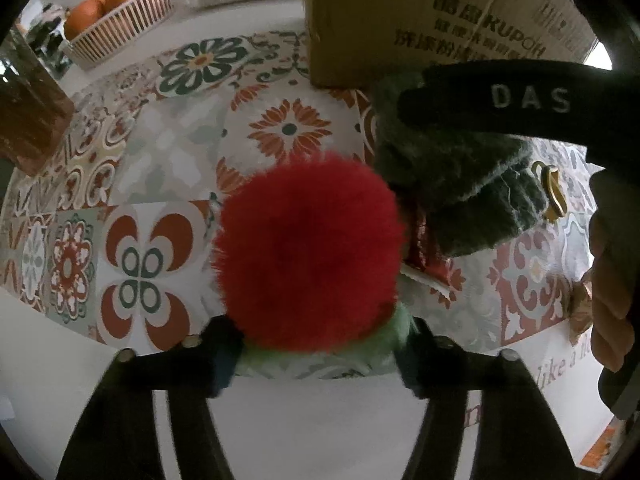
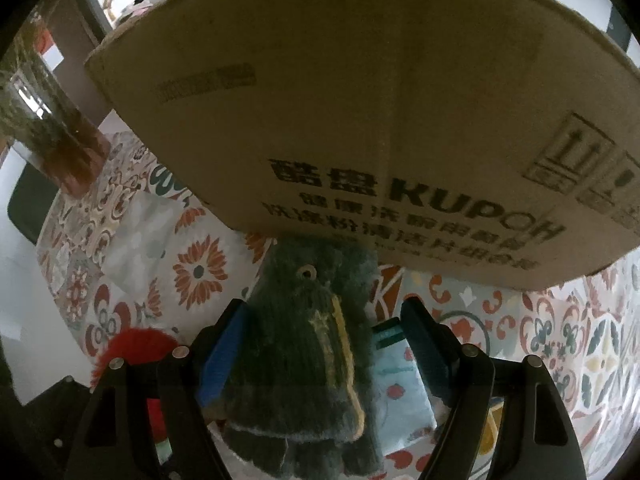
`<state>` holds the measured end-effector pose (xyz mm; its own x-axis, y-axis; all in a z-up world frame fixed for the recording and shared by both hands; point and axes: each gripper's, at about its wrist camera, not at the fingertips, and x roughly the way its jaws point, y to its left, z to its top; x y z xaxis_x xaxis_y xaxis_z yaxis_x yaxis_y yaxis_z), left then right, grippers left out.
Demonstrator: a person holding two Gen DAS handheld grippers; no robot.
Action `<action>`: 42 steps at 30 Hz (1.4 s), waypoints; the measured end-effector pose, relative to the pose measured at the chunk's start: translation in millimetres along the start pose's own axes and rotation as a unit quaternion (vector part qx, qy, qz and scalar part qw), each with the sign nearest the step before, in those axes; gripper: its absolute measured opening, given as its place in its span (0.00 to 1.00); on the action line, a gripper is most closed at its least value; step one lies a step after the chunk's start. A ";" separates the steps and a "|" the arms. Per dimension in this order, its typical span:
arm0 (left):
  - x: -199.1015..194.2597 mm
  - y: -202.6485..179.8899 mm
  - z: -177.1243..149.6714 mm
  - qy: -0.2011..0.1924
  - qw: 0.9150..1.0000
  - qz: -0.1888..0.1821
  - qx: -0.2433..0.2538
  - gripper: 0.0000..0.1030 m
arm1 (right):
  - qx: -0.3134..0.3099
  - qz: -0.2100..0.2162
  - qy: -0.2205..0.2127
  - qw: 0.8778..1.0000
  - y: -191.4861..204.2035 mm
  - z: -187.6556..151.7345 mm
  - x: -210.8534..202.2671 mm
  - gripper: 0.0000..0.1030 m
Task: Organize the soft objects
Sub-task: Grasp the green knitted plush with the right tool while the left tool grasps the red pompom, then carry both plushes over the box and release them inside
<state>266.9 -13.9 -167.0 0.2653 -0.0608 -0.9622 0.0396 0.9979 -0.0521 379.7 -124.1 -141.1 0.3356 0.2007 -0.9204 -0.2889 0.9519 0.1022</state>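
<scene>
Two soft things lie on the tile-patterned floral table mat (image 1: 168, 152): one fluffy red pompom on a pale green plush base (image 1: 308, 248) and one dark green knitted fuzzy mitten (image 2: 308, 340) with a small round eyelet and a yellow-edged trim. One brown cardboard box printed "KUPOH" (image 2: 320, 112) stands just behind them. The pompom is round and long-haired, and it sits between the fingers of the left gripper (image 1: 316, 352), whose pads reach the green base on both sides, though whether they press it I cannot tell. The right gripper (image 2: 324, 344) stands spread around the mitten, its blue left pad at the knit's edge and the right pad apart from it. Only the left wrist view shows one white slatted basket holding about three oranges (image 1: 120, 20) and a person's hand (image 1: 612, 280); only the right wrist view shows the pale printed packet (image 2: 400, 384) beside the mitten.
</scene>
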 end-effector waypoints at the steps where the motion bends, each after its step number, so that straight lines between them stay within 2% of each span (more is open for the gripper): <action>1: -1.5 1.1 -1.9 -0.004 1.000 0.001 -0.001 0.47 | -0.003 -0.001 -0.001 1.000 0.8 0.6 0.8 0.77; 7: -12.1 3.2 -10.5 -0.018 1.000 -0.004 -0.008 0.24 | -0.014 -0.009 -0.005 1.000 8.1 4.6 5.2 0.77; 15: -10.8 14.9 -6.2 -0.020 1.000 -0.016 -0.007 0.21 | -0.017 -0.014 -0.003 1.000 15.1 5.8 9.4 0.77; 22: -5.2 30.9 7.8 0.007 0.998 -0.058 -0.023 0.13 | -0.009 -0.004 0.001 1.000 20.3 13.9 8.3 0.77; 30: -10.0 46.8 11.5 0.003 0.996 -0.080 -0.037 0.10 | -0.014 -0.006 0.008 1.000 22.8 12.0 7.4 0.77; 33: -18.7 55.1 10.9 -0.014 0.996 -0.071 -0.056 0.10 | -0.011 -0.029 0.010 0.999 17.4 9.1 7.9 0.77; 38: -38.5 63.8 12.3 -0.056 0.994 -0.049 -0.076 0.10 | -0.039 -0.021 0.019 0.999 24.2 5.9 11.2 0.77; 42: -48.2 64.0 11.1 -0.077 0.993 -0.038 -0.079 0.10 | -0.061 -0.023 0.028 0.997 32.8 6.6 17.8 0.86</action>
<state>267.4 52.6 -121.1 0.4122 -0.1279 -0.9021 -0.0823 0.9808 -0.1766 382.1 -87.8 -151.7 0.3013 0.1403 -0.9431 -0.3824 0.9239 0.0153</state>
